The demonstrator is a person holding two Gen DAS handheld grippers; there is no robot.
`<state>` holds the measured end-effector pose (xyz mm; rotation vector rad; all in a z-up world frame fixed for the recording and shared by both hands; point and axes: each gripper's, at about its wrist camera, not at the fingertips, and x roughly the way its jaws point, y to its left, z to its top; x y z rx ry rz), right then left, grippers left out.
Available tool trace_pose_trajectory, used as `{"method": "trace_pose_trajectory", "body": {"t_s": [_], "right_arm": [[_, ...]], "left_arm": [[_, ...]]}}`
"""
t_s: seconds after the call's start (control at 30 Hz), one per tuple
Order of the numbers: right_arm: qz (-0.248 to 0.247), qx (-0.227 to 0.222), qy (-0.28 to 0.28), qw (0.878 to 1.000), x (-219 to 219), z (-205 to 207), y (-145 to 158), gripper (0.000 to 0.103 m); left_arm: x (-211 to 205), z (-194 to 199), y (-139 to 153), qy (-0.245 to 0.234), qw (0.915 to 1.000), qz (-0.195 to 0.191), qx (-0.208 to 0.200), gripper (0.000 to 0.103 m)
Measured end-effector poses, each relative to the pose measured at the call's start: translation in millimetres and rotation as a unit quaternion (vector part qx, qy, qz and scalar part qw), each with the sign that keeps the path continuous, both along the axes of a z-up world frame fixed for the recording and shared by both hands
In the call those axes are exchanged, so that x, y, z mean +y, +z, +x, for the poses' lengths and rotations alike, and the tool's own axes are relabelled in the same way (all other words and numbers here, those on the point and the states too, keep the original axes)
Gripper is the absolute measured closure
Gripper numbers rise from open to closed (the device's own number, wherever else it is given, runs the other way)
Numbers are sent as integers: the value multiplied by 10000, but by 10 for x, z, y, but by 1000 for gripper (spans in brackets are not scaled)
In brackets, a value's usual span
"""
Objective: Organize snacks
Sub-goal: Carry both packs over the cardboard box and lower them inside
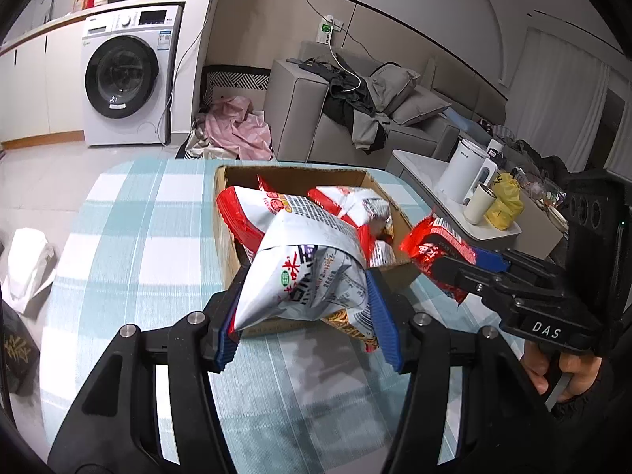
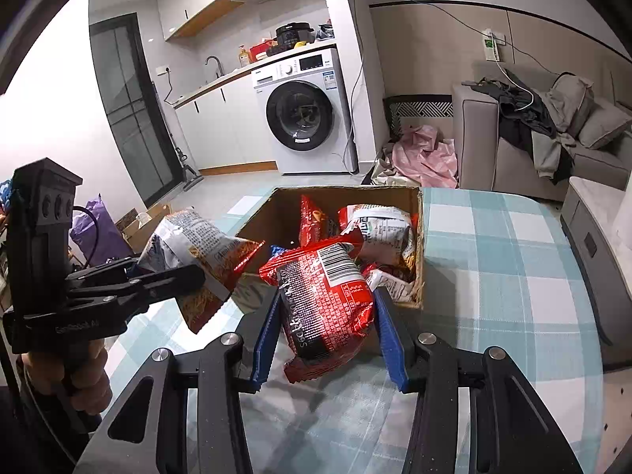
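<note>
- The left hand-held gripper (image 1: 308,312) is pinching a white snack bag (image 1: 300,284) between its blue pads, just over the near edge of the cardboard box (image 1: 229,245).
- The right hand-held gripper (image 2: 328,328) is pinching a red snack bag (image 2: 328,300) beside the same box.
- More snack bags (image 1: 335,209) are lying inside the box, which is sitting on the checked tabletop (image 1: 138,237).

Counter (image 1: 130,237) covered in teal-white plaid cloth; open cardboard box (image 1: 229,245) sits directly on it, snack packets (image 2: 379,229) piled inside the box.
</note>
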<state>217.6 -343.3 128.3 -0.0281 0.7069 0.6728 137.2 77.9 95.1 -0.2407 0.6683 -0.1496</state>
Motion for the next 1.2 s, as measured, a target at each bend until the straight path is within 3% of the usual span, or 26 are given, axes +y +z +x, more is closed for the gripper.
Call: {"method": "trace_pose_trajectory", "body": {"t_s": [0.4, 0.8, 0.97, 1.2], "right_arm": [[-69, -80, -136, 9999, -38, 264, 69, 57], [-97, 70, -16, 9999, 168, 535, -48, 57], [-138, -62, 4, 9999, 251, 602, -100, 57], [-198, -38, -37, 9998, 312, 727, -215, 57]], "left_arm": [[7, 364, 71, 42, 10000, 65, -28, 49], [-44, 776, -62, 39, 9998, 177, 41, 49], [-62, 905, -135, 93, 9997, 242, 20, 49], [-70, 1058, -285, 88, 9993, 262, 242, 49]]}}
